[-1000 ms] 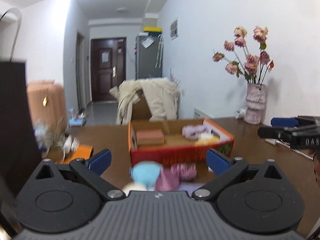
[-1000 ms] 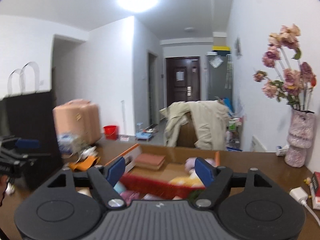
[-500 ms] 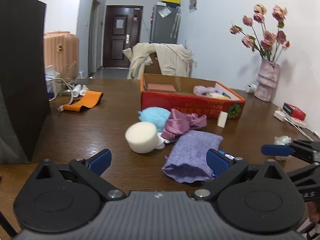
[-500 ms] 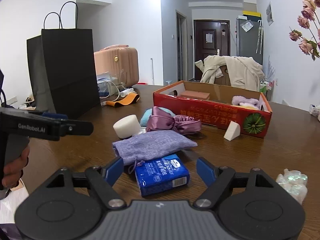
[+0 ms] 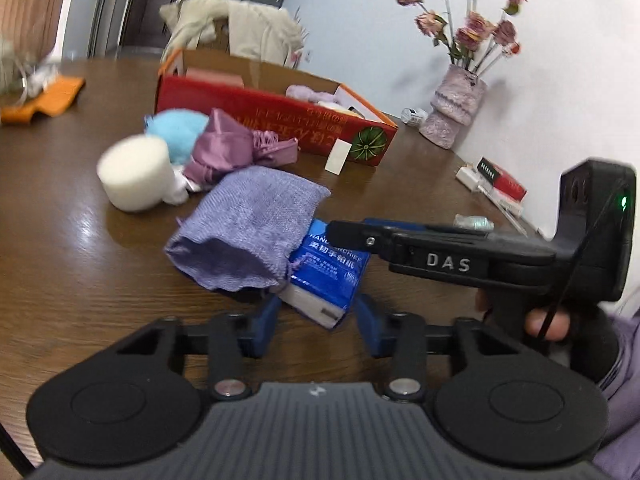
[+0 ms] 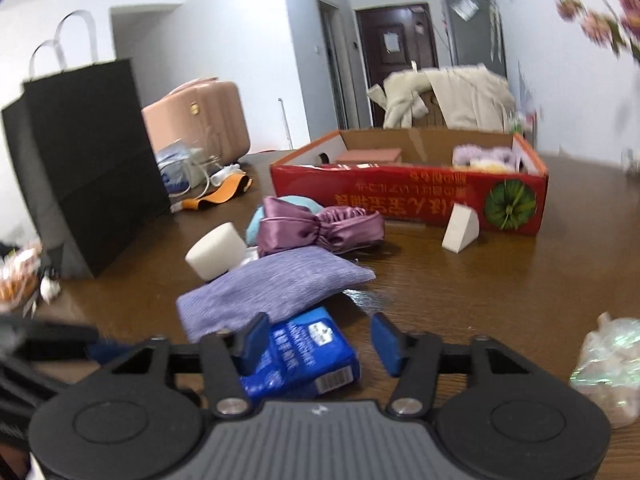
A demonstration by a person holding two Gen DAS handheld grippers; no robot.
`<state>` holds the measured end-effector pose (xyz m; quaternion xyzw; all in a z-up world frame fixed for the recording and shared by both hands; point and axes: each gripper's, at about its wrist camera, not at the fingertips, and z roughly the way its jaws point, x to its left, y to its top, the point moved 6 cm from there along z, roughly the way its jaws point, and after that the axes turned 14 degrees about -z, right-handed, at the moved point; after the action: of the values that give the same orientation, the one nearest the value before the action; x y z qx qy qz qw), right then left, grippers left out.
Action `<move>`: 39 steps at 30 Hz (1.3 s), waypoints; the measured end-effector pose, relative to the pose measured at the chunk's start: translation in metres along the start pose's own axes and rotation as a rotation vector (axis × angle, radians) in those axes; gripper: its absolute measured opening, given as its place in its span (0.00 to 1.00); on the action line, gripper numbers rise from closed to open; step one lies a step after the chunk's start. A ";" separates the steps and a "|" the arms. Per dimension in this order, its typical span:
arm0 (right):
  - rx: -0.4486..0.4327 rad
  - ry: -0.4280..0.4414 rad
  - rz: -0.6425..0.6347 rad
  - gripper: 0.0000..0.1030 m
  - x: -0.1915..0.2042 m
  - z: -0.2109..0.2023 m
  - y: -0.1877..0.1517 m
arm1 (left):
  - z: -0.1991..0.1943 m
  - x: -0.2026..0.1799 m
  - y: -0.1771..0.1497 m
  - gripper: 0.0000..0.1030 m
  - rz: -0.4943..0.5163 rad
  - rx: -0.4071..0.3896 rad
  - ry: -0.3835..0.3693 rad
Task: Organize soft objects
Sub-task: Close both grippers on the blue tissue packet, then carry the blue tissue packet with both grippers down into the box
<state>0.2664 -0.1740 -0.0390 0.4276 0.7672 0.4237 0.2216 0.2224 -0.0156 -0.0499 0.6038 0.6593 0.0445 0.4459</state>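
A blue tissue pack [image 5: 326,274] [image 6: 298,356] lies on the brown table, partly under a purple knit pouch [image 5: 250,228] [image 6: 272,286]. My left gripper [image 5: 318,330] is open with its fingers on either side of the pack's near end. My right gripper [image 6: 320,340] is open, its fingers straddling the pack; it reaches in from the right in the left wrist view [image 5: 348,232]. Behind lie a white sponge cylinder [image 5: 136,172] [image 6: 216,250], a purple satin bow [image 5: 236,148] [image 6: 316,228] and a blue pom-pom [image 5: 178,132]. A red cardboard box [image 5: 276,120] [image 6: 408,196] holds soft items.
A black paper bag [image 6: 84,164] stands at the left. A white wedge sponge [image 6: 460,230] sits before the box. A vase of dried roses [image 5: 456,112] stands at the wall, near a red packet [image 5: 504,182]. A crumpled wrapper [image 6: 604,364] lies at the right.
Both grippers have dropped from looking across the room to table level and closed in on the blue tissue pack from two sides. Nothing on the table has moved.
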 end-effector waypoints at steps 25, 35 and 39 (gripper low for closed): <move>-0.002 0.095 0.302 0.24 -0.036 -0.005 -0.032 | 0.045 0.005 0.019 0.32 -0.275 0.056 -0.044; -0.044 -0.003 0.310 0.24 -0.054 -0.056 -0.038 | 0.046 -0.045 0.033 0.32 -0.202 0.037 -0.154; -0.112 -0.004 0.304 0.24 -0.065 -0.064 -0.011 | 0.033 -0.060 0.073 0.32 -0.149 -0.037 -0.169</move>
<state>0.2514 -0.2611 -0.0149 0.5265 0.6685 0.4934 0.1801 0.2908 -0.0619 0.0061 0.5463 0.6616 -0.0276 0.5129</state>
